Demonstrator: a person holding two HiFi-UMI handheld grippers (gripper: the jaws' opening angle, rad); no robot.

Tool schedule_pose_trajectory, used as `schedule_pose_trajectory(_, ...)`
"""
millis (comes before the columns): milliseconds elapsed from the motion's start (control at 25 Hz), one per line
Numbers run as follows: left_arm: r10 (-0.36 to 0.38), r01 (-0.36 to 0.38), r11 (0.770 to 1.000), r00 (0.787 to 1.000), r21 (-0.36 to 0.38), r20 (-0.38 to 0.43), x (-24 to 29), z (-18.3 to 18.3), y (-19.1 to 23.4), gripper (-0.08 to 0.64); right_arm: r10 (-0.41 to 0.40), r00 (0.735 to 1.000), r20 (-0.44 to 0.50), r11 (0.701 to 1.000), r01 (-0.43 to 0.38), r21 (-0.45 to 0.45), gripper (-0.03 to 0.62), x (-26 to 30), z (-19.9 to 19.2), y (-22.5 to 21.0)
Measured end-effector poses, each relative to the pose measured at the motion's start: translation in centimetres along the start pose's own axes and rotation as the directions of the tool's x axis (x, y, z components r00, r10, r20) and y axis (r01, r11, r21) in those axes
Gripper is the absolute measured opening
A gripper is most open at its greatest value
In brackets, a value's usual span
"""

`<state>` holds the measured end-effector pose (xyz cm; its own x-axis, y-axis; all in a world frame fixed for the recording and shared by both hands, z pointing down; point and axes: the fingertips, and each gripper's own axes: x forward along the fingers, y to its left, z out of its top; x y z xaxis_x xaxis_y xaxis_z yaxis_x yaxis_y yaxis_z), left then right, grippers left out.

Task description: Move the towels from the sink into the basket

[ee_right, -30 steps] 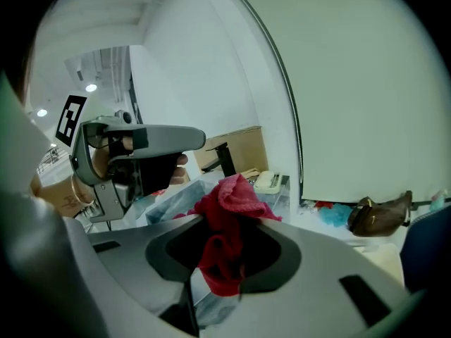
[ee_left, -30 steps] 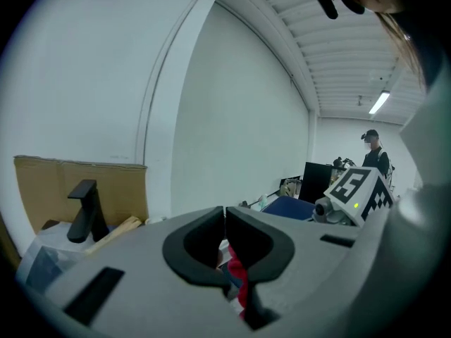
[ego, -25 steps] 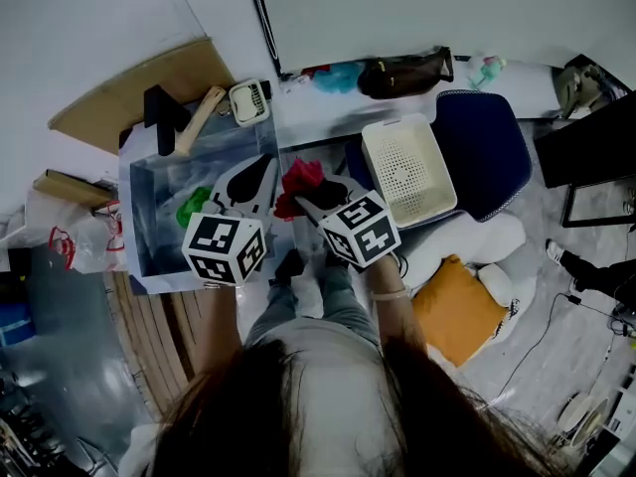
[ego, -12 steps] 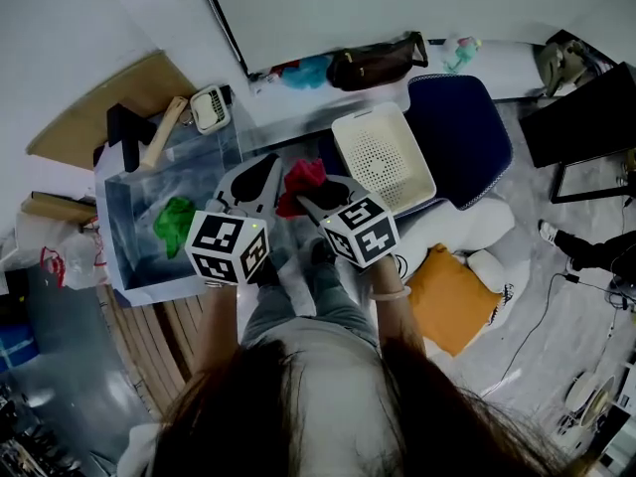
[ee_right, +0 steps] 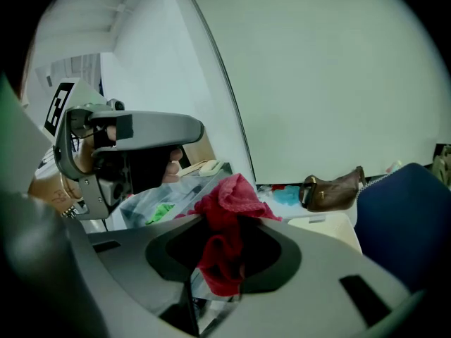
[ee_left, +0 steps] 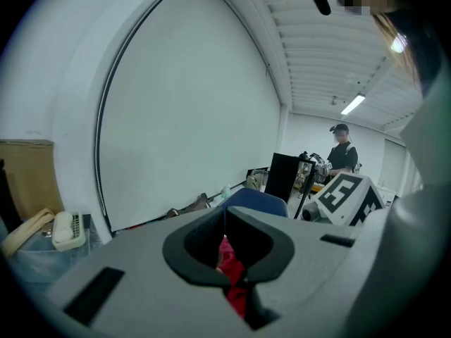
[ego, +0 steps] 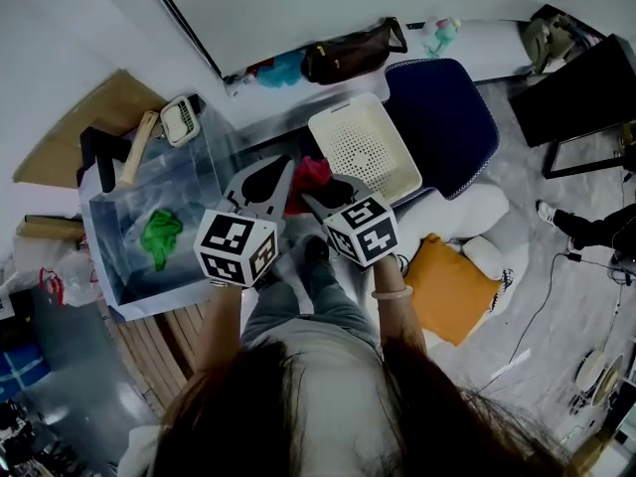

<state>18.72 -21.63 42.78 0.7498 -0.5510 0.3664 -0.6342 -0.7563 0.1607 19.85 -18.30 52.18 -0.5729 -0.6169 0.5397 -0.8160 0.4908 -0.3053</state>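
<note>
Nearest the camera, each gripper carries a cube with black-and-white square markers, patterns rather than letters. The left gripper has its jaws closed on a fold of the red towel, and the right gripper pinches the bunched middle of the same towel. The towel hangs in the air between the clear sink and the white basket, just beside the basket's near corner. A green towel lies in the sink. Beyond the basket stand a blue chair and a brown bag.
</note>
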Motion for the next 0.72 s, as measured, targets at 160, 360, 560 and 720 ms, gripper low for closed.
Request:
schedule_pose_trajectory(160, -0.047, 0.047, 0.999, 0.999, 0.011, -0.025, 1.9, -0.6, -1.4, 0.015, -0.035, 0.999, -0.006, 0.999, 0.035, 0.034, 0.145, -0.4, -1.1, -2.1)
schedule_pose_trajectory(360, -0.100, 0.101, 0.995, 0.994, 0.011, -0.045, 3.9, -1.0, -3.0, 0.015, -0.083, 0.996, -0.013, 0.994, 0.084, 0.074, 0.146, -0.8, -2.5, -4.5)
schedule_pose_trajectory(560, -0.137, 0.138, 0.990, 0.988, -0.001, -0.068, 5.8, -1.9, -3.8, 0.015, -0.133, 0.991, -0.033, 0.985, 0.136, 0.105, 0.146, -0.9, -4.1, -6.8)
schedule_pose_trajectory(720, -0.155, 0.154, 0.988, 0.985, -0.010, -0.082, 7.3, -2.9, -4.3, 0.015, -0.165, 0.985, -0.055, 0.978, 0.170, 0.117, 0.146, -0.8, -5.3, -8.4)
